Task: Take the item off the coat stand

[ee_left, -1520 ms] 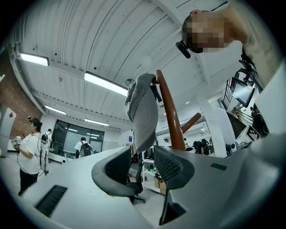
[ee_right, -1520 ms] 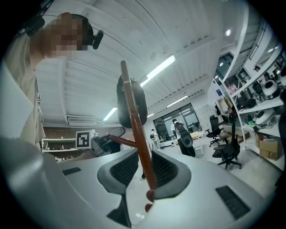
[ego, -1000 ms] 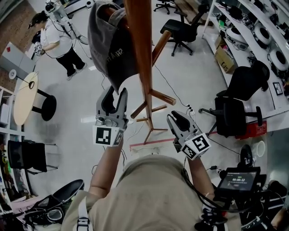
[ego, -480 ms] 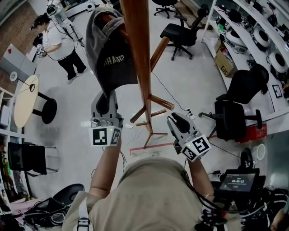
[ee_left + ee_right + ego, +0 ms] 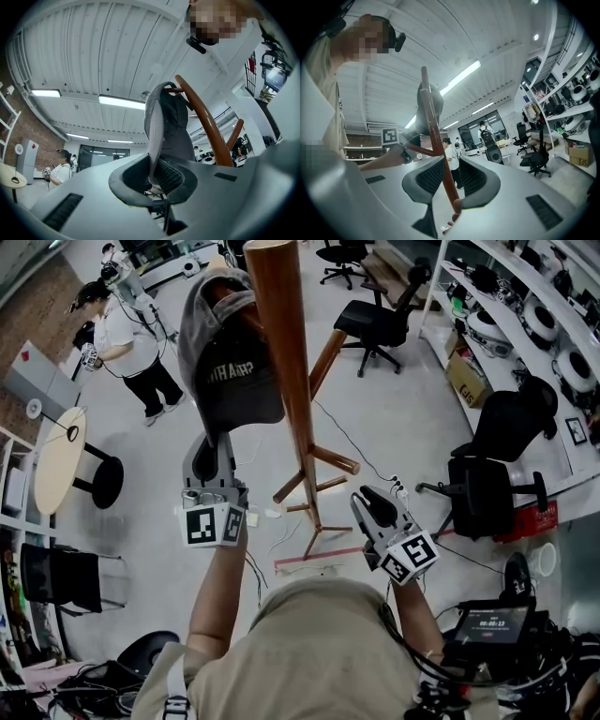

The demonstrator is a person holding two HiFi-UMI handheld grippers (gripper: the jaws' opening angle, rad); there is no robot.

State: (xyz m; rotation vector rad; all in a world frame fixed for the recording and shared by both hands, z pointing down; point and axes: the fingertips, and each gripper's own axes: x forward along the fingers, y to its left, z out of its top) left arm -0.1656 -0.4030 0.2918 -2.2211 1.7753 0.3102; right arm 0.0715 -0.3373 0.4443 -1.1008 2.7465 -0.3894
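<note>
Office chairs, shelves and a pale floor surround a wooden stand (image 5: 281, 362) with a grey cap (image 5: 230, 352) hung on an upper peg. Left tongs (image 5: 214, 444) have just been closing and now pinch the cap's brim between their pads. To do this step well, the brim should probably go up and outward so the crown clears the peg without rocking the stand. The left forearm reaches up, tongs tilted slightly upward. Right tongs (image 5: 373, 502) hang lower, level, jaws apart and holding nothing; the pole shows beyond their gap.
</note>
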